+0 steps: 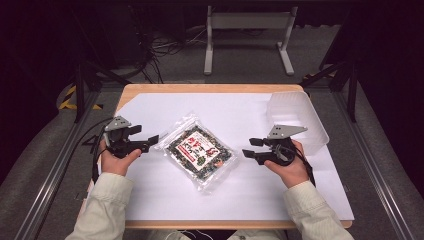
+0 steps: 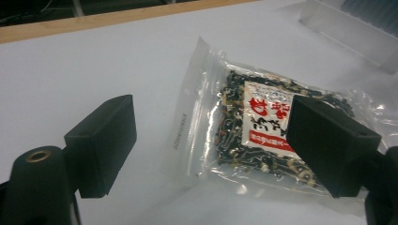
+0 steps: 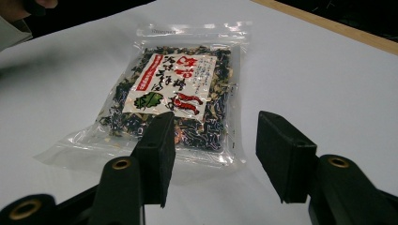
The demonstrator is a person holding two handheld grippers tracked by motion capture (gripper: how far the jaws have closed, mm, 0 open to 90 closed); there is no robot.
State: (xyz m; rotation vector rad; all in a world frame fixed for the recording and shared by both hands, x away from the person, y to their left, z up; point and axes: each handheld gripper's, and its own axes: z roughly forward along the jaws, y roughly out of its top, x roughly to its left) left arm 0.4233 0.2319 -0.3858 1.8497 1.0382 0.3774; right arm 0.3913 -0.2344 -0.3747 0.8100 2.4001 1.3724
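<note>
The packet of dried seaweed mix (image 1: 199, 150) lies flat on the white sheet (image 1: 240, 195) between your two tongs, and that is what the next move turns on: it sits straight ahead of the left gripper (image 1: 145, 141), whose tips stop just short of the packet's near corner, and ahead of the right gripper (image 1: 253, 148), which stands a little further off across a strip of bare paper. By my reading your left hand is the nearer one. The packet's long axis runs on a diagonal, from the corner by your left tongs and away from you down to the corner nearer your right tongs and your body, so either tool meets a corner or a sealed edge rather than a broad side. Your left tongs stand wide with nothing between them; in the left gripper view the packet (image 2: 263, 126) shows through the gap, untouched. Your right tongs are parted about halfway and also empty; in the right gripper view the bottom seal of the packet (image 3: 173, 93) lies just beyond the tips. The wrapper is clear, glossy, crinkled film with a flat sealed border all round, thin and slippery by the look of it; inside are dark, shredded flakes under a white and red printed label. Beyond your right hand sits a translucent plastic tub (image 1: 300, 120), smooth-walled, rectangular and empty.
</note>
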